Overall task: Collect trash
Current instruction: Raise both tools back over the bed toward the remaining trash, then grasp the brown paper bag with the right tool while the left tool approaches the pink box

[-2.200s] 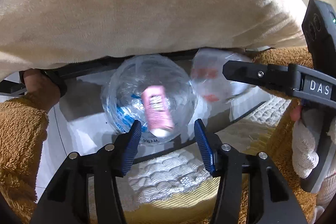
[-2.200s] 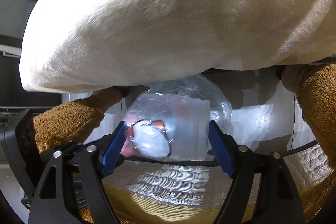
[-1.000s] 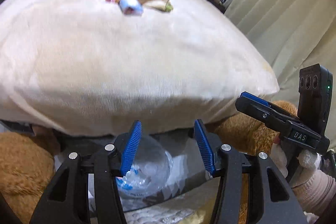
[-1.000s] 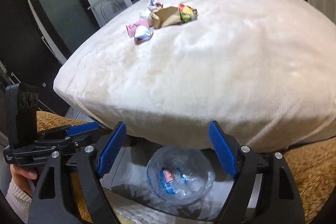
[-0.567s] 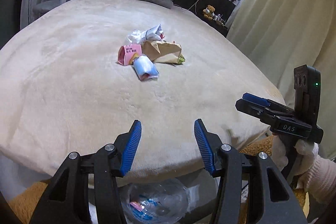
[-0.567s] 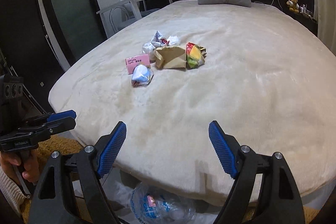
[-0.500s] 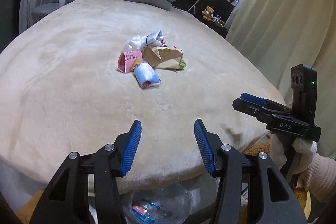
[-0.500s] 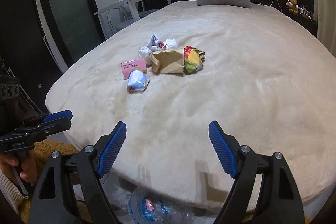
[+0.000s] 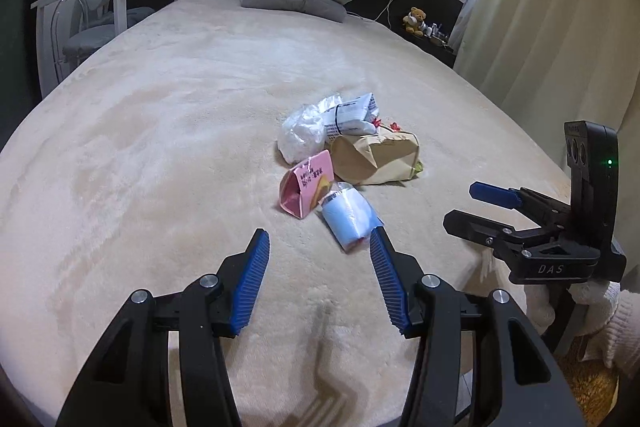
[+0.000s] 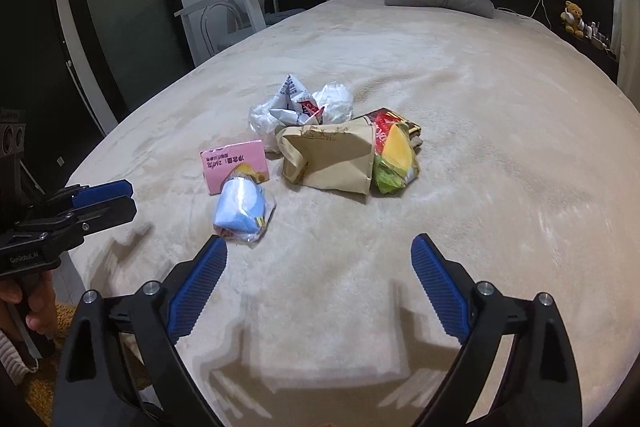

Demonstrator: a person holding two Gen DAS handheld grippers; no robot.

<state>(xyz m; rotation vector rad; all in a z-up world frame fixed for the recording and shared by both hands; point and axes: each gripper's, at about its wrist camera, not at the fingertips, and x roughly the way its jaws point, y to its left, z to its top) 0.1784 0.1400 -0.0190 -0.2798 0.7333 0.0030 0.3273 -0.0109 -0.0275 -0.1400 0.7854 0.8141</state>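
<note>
1. Both grippers pointed forward and downward over the near edge of the bed (image 9: 160, 131), side by side, each visible in the other's view.
2. The left gripper (image 9: 318, 253) held its jaws partly apart with nothing between them; the blue-and-white wrapped packet (image 9: 349, 217) lay on the bed just beyond its right fingertip.
3. The right gripper (image 10: 320, 257) had just been opening its jaws, which stood wide and empty above bare blanket.
4. The hand (image 9: 592, 311) gripping the right gripper's handle wore a white knitted glove; the other hand (image 10: 34, 305), on the left gripper's handle, showed bare fingers.
5. The trash lay bunched mid-bed: the packet nearest, a pink carton (image 10: 236, 163) touching it behind, a crumpled brown paper bag (image 10: 332, 155), a red-yellow-green snack wrapper (image 10: 396, 151) against the bag, and white crumpled wrappers (image 10: 300, 107) farthest back.
6. Readable writing: "DAS" on the right gripper's body, "GenRobot.AI" on the left one, and "260" among small characters on the pink carton.
</note>
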